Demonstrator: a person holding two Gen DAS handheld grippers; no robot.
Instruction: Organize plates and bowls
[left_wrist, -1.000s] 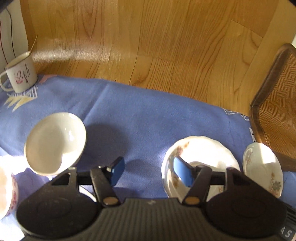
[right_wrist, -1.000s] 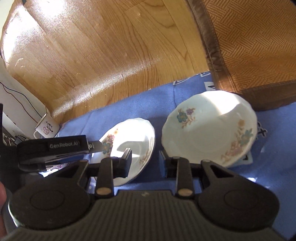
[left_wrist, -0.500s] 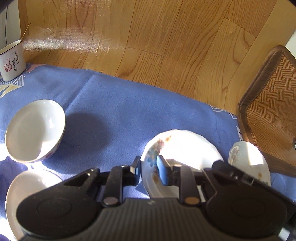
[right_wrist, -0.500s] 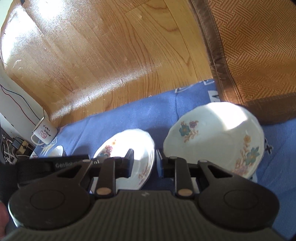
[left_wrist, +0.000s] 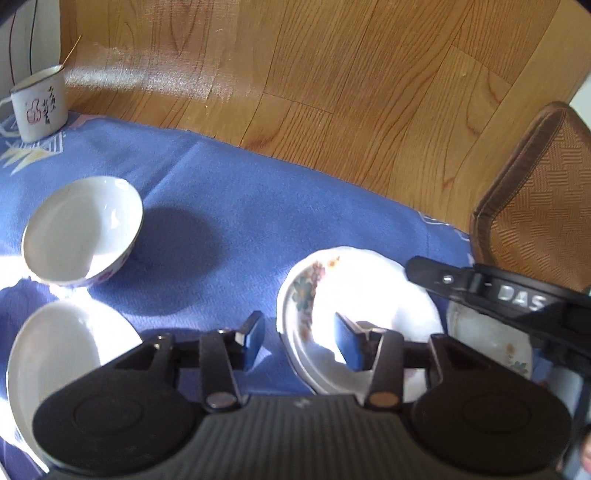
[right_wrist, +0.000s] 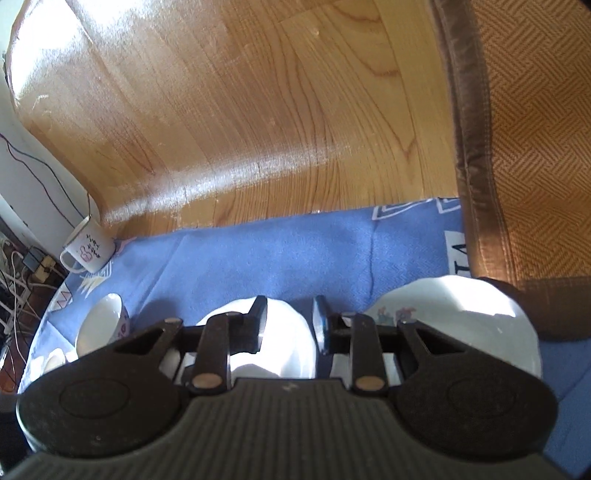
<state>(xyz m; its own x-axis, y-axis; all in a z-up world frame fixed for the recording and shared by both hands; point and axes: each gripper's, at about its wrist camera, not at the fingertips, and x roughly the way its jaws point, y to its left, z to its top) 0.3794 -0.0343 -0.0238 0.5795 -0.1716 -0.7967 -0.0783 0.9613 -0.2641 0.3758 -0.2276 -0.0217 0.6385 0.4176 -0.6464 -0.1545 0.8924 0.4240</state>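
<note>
While the left tool (left_wrist: 298, 341) hangs over the blue cloth (left_wrist: 229, 236) with its fingers apart, the near rim of a floral plate (left_wrist: 354, 284) sits in the gap between them – neither blue pad looks to be touching it. Left of that plate stand two white bowls: a far bowl (left_wrist: 81, 229) and a near bowl (left_wrist: 55, 358), close to each other. A mug (left_wrist: 37, 103) stands at the far left corner of the cloth. Right of the floral plate lies a second plate (left_wrist: 491, 339), partly hidden by the right tool's black body, which crosses above it.

From the right wrist, the right tool (right_wrist: 289, 325) is also apart and holds nothing – it hovers above the floral plate's right side, the second plate (right_wrist: 461, 317) just beside its right finger. A woven mat (right_wrist: 524, 140) overlaps the cloth's right edge on the wood floor (right_wrist: 258, 110)
</note>
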